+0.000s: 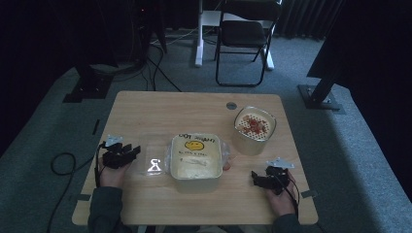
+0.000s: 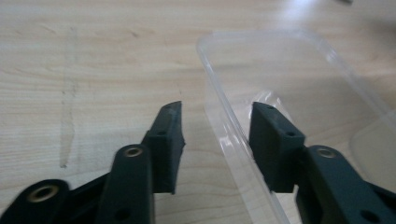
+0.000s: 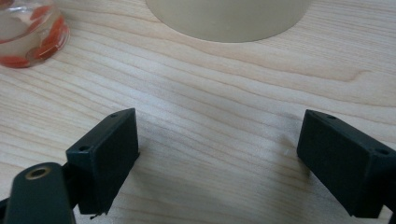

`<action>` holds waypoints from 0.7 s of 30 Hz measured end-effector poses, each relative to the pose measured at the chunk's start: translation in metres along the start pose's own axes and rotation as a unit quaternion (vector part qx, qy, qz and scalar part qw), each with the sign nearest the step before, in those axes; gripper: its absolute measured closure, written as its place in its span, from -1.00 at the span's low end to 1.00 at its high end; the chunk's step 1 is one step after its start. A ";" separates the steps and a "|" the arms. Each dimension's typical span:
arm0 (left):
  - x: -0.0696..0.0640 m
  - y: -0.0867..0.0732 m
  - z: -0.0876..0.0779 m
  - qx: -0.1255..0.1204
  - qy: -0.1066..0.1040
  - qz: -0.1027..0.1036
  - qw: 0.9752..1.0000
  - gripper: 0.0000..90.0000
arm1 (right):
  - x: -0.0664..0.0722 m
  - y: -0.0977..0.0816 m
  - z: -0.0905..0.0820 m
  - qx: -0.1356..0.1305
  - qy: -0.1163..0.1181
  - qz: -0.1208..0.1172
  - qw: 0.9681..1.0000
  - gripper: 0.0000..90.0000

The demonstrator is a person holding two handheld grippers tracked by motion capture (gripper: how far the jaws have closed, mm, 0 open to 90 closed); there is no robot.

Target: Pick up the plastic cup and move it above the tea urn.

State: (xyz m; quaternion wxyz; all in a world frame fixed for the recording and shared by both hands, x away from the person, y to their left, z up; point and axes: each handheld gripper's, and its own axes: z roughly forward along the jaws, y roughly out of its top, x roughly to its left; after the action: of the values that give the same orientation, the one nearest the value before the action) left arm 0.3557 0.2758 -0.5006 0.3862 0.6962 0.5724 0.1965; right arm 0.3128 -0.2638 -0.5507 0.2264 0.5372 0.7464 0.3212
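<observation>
- My left tongs (image 2: 215, 140) are at the near edge of the clear plastic lid (image 2: 299, 102), which lies flat on the desk (image 2: 93, 70).
- In the left gripper view one jaw stands outside the lid's rim and the other stands over the lid, so the rim runs between them. There is a gap on each side of the rim, and the pads do not press on it. The tongs are released, partly apart.
- From the high view the lid (image 1: 154, 160) is on the left half of the desk (image 1: 145, 107), just beside the rectangular container (image 1: 196, 156). My left tongs (image 1: 127, 154) point toward it from the left.
- The container holds pale yellow content, and on top I see a smiley face and some dark writing that I cannot read.
- My right tongs (image 3: 217, 161) are released, with the jaws wide apart and only bare wood between them.
- In the high view my right tongs (image 1: 257, 179) are near the front right corner of the desk, well apart from the lid.
- A round tub (image 1: 254, 128) with red pieces on a pale filling stands behind my right tongs, toward the back right of the desk.
- In the right gripper view a small glass jar (image 3: 28, 30) with red slices is at the upper left.
</observation>
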 end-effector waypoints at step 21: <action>0.000 0.019 0.014 0.020 -0.013 0.022 0.999 0.88 | 0.000 0.000 0.000 0.000 0.000 0.000 1.000 -0.73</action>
State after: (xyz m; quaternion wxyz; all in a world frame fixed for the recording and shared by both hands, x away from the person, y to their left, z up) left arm 0.3779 0.2707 -0.4953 0.3752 0.7187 0.5554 0.1849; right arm 0.3128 -0.2637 -0.5507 0.2265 0.5372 0.7463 0.3211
